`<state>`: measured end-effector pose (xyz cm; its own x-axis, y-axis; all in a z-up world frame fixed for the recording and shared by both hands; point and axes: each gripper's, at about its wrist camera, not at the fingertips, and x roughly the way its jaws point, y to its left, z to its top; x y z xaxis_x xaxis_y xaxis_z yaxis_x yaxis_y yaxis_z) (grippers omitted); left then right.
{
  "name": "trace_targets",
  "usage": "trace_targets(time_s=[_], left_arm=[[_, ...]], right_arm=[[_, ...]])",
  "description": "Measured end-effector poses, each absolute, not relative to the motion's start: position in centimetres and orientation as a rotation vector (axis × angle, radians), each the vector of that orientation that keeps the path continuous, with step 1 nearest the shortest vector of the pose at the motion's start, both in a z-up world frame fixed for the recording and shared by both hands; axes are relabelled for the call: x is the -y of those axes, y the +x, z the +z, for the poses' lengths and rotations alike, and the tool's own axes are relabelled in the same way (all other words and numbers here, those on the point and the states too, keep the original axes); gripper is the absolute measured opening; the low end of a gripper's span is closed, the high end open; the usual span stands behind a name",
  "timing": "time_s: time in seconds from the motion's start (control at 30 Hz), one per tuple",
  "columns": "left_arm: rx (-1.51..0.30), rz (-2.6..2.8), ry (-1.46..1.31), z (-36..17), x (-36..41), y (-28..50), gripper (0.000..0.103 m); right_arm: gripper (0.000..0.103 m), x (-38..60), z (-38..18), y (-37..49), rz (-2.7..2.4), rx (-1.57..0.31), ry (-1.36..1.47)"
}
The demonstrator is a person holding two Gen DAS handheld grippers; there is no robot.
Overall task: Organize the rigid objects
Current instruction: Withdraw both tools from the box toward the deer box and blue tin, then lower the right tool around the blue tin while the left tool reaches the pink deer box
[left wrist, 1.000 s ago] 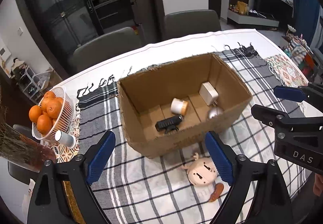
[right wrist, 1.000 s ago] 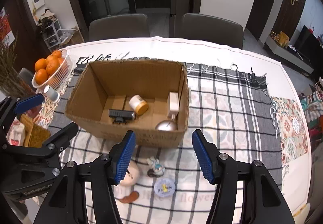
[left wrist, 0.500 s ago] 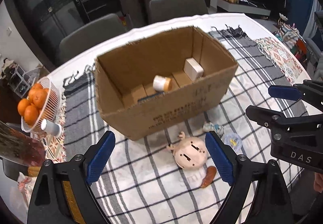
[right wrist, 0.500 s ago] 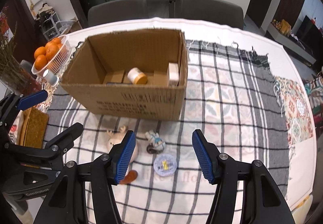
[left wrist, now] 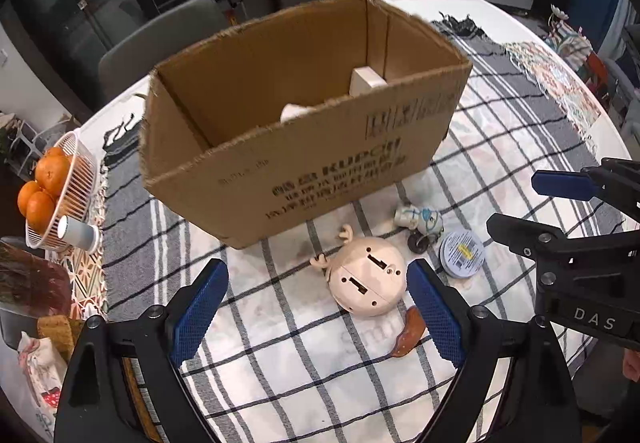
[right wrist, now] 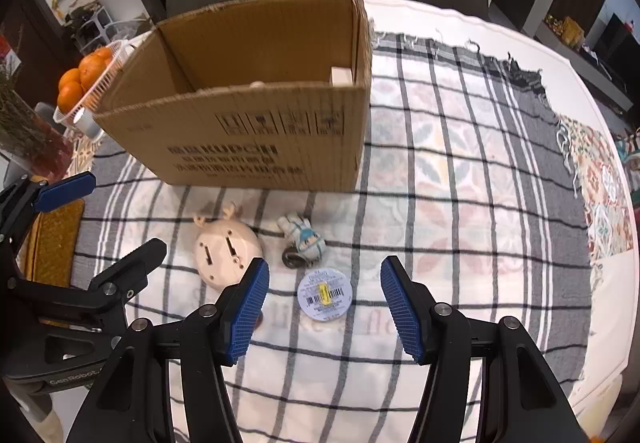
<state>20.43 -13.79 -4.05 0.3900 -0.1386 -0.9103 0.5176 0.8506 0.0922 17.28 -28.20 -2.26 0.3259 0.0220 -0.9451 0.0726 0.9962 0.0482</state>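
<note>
Colours rn: my left gripper [left wrist: 316, 307] and right gripper [right wrist: 324, 309] are black w/ blue textured pads. Box [left wrist: 320, 171] is plain brown cardboard w/ black print on the front. Tablecloth [right wrist: 460, 171] is a grey/white/black plaid w/ a faded floral bit in the middle. Deer toy [left wrist: 366, 281] is pale peach, little figure [right wrist: 304, 237] white + light blue, round tin [right wrist: 325, 295] pale blue w/ a yellow sticker. Oranges [left wrist: 42, 187] bright orange in a white basket [left wrist: 78, 183].

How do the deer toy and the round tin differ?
The deer toy is beige, domed, with antlers; the tin is a flat pale blue disc. The toy shows a slotted underside; the tin shows a barcode label. The toy is larger. Both lie loose on the cloth before the box.
</note>
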Motion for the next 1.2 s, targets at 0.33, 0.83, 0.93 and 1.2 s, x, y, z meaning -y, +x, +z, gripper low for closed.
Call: trace_targets(time_s=[0.33,0.83,0.93,1.2], left_arm=[[-1.165,-0.446,0.424,-7.3,14.5,20.4,0.091],[-1.272,-0.436,0.42,-12.2,15.0,20.8,0.092],[-1.29,-0.437,0.402,-12.7,15.0,21.0,0.091],[-1.316,-0.434,0.375,-13.9,15.3,21.2,0.095]], right_arm=[[0.059,29.3,-5.8,17.4,-0.04,-1.3,0.135],[0.059,29.5,-10.3,17.9,-0.03,-1.381,0.239],[0.059,29.6,-10.8,18.0,-0.035,-1.39,0.252],[0.059,29.5,-11.8,18.1,-0.045,-1.405,0.268]])
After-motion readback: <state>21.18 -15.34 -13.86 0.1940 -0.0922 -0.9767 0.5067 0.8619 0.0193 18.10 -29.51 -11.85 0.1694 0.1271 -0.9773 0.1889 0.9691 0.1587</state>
